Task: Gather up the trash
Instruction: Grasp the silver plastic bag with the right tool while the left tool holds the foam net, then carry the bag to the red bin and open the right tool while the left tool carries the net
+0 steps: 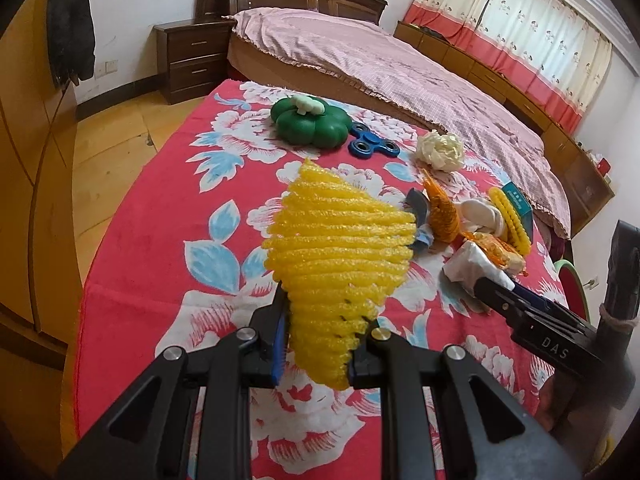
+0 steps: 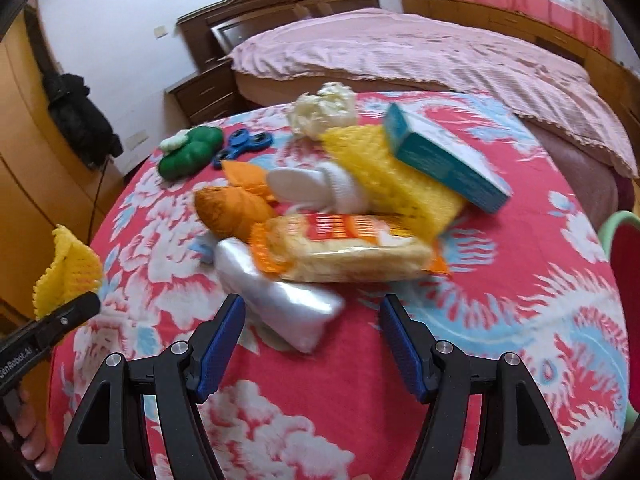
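My left gripper [image 1: 318, 354] is shut on a yellow foam fruit net [image 1: 340, 256], held up above the red flowered tablecloth [image 1: 152, 300]. The same net [image 2: 66, 276] shows at the left edge of the right wrist view. My right gripper [image 2: 312, 340] stands open just in front of a pile of trash, with nothing between its pads. Closest to it lies a white plastic wrapper [image 2: 280, 296], then a snack packet [image 2: 344, 244], an orange net [image 2: 232, 208], a second yellow foam net [image 2: 392, 176], a teal box [image 2: 444, 160] and crumpled white paper [image 2: 324, 110].
A green pumpkin-shaped toy [image 1: 308, 122] and a blue fidget spinner [image 1: 370, 142] lie at the table's far side. A bed with a pink cover [image 1: 400, 64] stands behind the table, a nightstand [image 1: 192, 60] beside it. A red chair back [image 2: 624, 256] rises at the right edge.
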`<state>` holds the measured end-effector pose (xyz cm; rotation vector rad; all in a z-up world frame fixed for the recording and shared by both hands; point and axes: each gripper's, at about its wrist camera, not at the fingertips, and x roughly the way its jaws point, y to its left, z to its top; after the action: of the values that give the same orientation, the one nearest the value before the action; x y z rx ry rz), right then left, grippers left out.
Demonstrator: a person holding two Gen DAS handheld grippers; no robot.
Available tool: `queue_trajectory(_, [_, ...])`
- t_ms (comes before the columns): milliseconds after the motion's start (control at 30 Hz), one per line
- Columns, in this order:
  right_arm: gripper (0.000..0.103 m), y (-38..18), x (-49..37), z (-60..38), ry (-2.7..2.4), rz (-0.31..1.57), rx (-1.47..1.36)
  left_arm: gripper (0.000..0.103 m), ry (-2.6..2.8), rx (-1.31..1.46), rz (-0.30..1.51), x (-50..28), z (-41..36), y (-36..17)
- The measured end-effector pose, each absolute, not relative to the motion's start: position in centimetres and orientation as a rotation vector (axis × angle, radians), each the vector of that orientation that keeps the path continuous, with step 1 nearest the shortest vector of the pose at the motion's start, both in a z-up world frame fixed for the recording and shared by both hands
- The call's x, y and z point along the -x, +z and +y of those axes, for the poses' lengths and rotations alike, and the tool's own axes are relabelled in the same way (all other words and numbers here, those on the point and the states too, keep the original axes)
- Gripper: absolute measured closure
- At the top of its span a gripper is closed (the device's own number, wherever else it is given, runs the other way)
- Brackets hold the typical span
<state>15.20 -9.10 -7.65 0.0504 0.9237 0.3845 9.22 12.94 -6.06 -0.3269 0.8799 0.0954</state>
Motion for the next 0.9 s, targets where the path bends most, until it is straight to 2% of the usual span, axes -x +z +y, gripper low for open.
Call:
queue_trajectory(33, [0.034,-7.7,-15.1,-8.8,0.398,0.924,-0.054,0.081,0.095,0.328,0.881,-9.2,12.9,-6.1])
queue_trajectory(67, [0.044,-7.7,-15.0,-8.6,0.407,0.923,-0.055,0.081,0.096,0.33,0.881,-9.2,12.9,-6.1])
queue_trajectory(133, [0.052,-7.8,-14.9,-8.0,0.407,0.921,-0.032,0.081,0.096,0.333,0.883,-9.2,12.9,-6.2])
queue_trajectory(233, [0.055,-7.8,-14.6,-7.8,0.418,0.916,-0.027,0.081,0.095,0.332,0.883,-9.2,12.9,-6.2])
queue_trajectory(900, [0.058,-5.6,-9.5,-13.7,0.37,0.893,-0.203,0.081,0.015,0.311,0.879,-8.6,9.8,-5.0])
